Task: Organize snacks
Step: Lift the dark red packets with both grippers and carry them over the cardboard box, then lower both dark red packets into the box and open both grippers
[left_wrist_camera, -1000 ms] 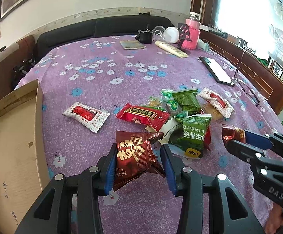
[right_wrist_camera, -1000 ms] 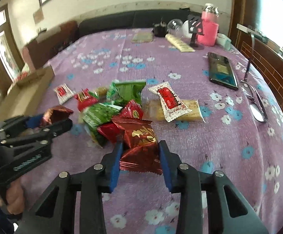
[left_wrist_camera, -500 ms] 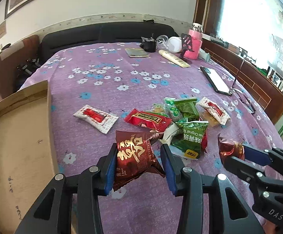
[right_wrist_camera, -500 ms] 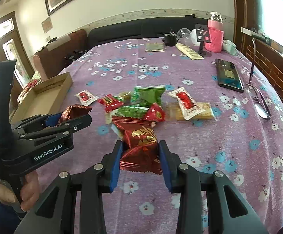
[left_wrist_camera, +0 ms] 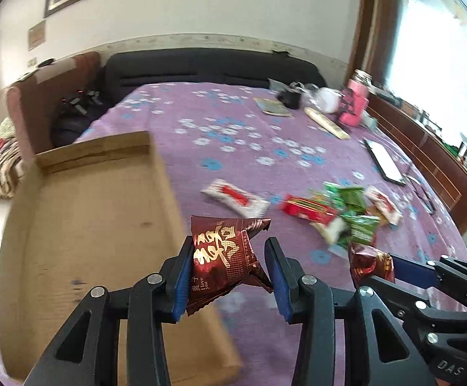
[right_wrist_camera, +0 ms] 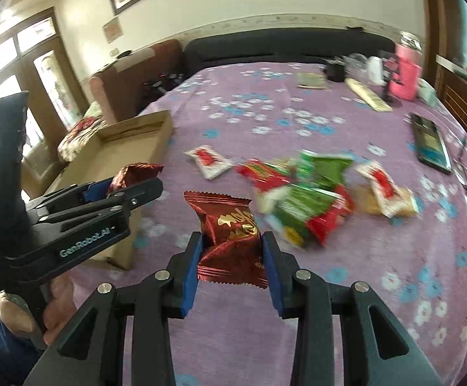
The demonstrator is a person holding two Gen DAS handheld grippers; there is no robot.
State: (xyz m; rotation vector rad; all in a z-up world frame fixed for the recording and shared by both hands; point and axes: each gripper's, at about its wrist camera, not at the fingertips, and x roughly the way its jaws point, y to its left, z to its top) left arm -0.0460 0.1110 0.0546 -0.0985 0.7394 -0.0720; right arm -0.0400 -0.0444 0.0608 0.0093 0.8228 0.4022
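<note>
My left gripper [left_wrist_camera: 228,270] is shut on a dark red snack packet [left_wrist_camera: 222,254] with gold lettering, held in the air over the right edge of an open cardboard box [left_wrist_camera: 82,225]. My right gripper [right_wrist_camera: 230,260] is shut on a similar dark red packet [right_wrist_camera: 230,231], held above the purple flowered cloth. The right gripper with its packet also shows in the left wrist view [left_wrist_camera: 381,267]. The left gripper with its packet also shows in the right wrist view [right_wrist_camera: 130,180], beside the box [right_wrist_camera: 121,148]. A pile of red, green and white snack packets [right_wrist_camera: 310,189] lies on the cloth.
A white and red packet [right_wrist_camera: 208,158] lies apart from the pile toward the box. A phone [right_wrist_camera: 429,143], glasses, a pink bottle [right_wrist_camera: 405,70], a black cup and a long packet stand toward the far right. A dark sofa and armchair lie behind.
Both grippers have lifted and swung left with their packets. The left one has gone from over the cloth to over the box edge. The pile has not moved.
</note>
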